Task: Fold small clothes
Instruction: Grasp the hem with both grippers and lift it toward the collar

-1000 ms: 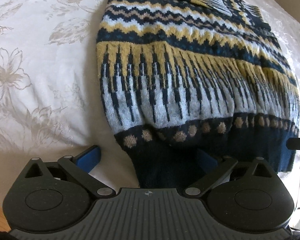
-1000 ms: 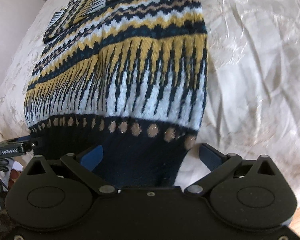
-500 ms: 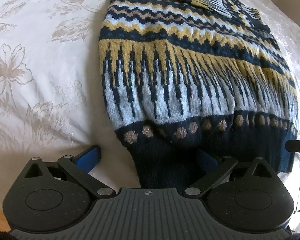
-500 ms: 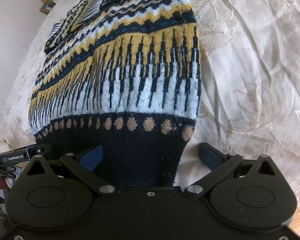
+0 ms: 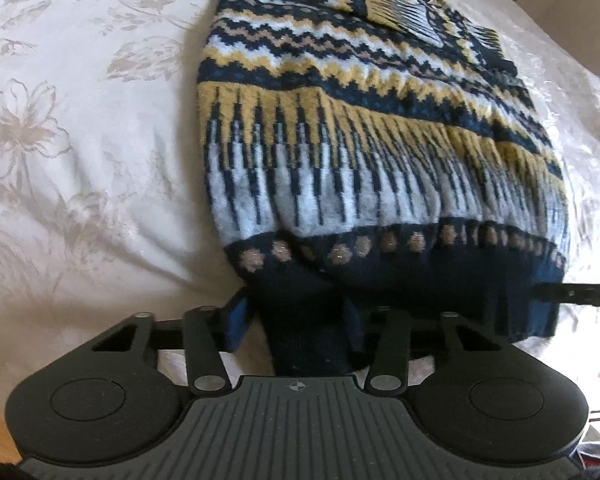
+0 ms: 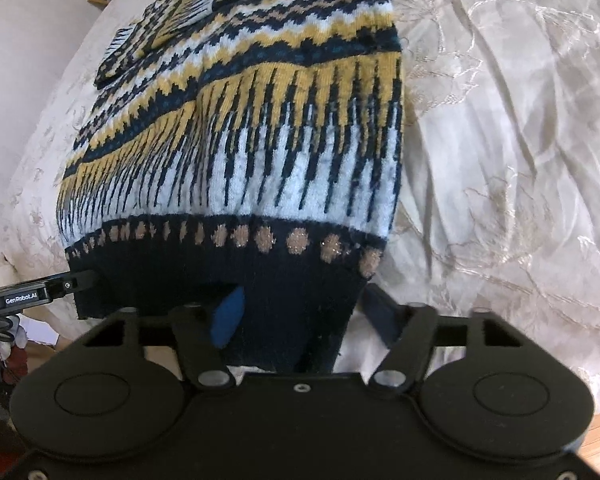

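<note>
At the near edge of the bed [image 5: 80, 184], both our pairs of fingers, spread wide a second ago, are closing on the patterned sweater [image 5: 360, 152] (its navy hem band). Left gripper [image 5: 296, 320] and right gripper [image 6: 304, 312] each straddle a hem corner, so we judge the lift-and-fold comes next.

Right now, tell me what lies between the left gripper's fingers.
The sweater's navy hem sits between the closing left gripper's fingers, seen in the left wrist view.
</note>
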`<state>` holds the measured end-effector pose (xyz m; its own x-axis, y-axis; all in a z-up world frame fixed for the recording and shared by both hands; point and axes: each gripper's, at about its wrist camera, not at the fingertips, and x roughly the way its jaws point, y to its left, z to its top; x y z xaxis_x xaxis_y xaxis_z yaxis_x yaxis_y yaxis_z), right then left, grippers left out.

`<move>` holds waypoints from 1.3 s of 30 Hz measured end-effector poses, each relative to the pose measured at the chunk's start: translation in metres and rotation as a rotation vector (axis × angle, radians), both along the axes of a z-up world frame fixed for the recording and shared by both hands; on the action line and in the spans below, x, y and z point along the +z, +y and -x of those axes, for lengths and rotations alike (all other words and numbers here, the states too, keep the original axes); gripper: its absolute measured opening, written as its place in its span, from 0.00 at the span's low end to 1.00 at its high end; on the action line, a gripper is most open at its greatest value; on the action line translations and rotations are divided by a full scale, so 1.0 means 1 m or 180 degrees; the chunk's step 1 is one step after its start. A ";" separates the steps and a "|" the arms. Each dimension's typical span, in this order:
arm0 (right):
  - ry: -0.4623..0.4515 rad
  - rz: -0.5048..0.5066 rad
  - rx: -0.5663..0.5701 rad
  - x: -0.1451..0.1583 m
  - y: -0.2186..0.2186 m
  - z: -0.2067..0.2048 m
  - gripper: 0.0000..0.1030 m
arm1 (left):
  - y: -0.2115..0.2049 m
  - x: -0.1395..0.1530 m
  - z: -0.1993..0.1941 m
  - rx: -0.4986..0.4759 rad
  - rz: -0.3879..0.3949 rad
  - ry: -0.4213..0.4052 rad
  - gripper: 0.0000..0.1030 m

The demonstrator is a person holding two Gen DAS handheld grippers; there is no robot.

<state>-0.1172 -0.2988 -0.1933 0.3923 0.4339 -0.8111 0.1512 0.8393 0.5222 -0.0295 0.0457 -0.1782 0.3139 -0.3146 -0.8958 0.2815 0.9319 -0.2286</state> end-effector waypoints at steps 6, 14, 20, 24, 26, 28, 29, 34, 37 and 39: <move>0.0007 -0.0189 0.0153 0.007 -0.003 0.003 0.13 | 0.001 0.007 0.000 0.0083 0.0227 0.0102 0.06; -0.0367 -0.0447 0.0291 0.055 -0.018 0.000 0.12 | 0.013 0.056 0.000 0.0365 0.0582 -0.0174 0.05; -0.0718 -0.0640 0.0163 0.089 -0.034 -0.029 0.12 | 0.009 0.094 -0.027 0.0623 0.0834 -0.0443 0.05; -0.0904 -0.0756 0.0056 0.103 -0.044 -0.059 0.12 | -0.001 0.109 -0.055 0.0789 0.0905 -0.0563 0.05; -0.0972 -0.0814 0.0021 0.107 -0.049 -0.076 0.12 | -0.005 0.113 -0.066 0.0870 0.0936 -0.0614 0.05; -0.1028 -0.0852 0.0008 0.111 -0.054 -0.091 0.12 | -0.008 0.117 -0.078 0.0943 0.0946 -0.0677 0.05; -0.1061 -0.0864 0.0007 0.112 -0.056 -0.098 0.12 | -0.009 0.120 -0.084 0.0981 0.0955 -0.0704 0.05; -0.1149 -0.0914 -0.0110 0.116 -0.073 -0.132 0.12 | -0.016 0.133 -0.113 0.1151 0.1014 -0.0856 0.05; -0.1178 -0.0932 -0.0182 0.117 -0.081 -0.152 0.12 | -0.022 0.141 -0.133 0.1169 0.1059 -0.0940 0.05; -0.1204 -0.0923 -0.0235 0.119 -0.084 -0.164 0.12 | -0.026 0.145 -0.148 0.1123 0.1062 -0.0987 0.05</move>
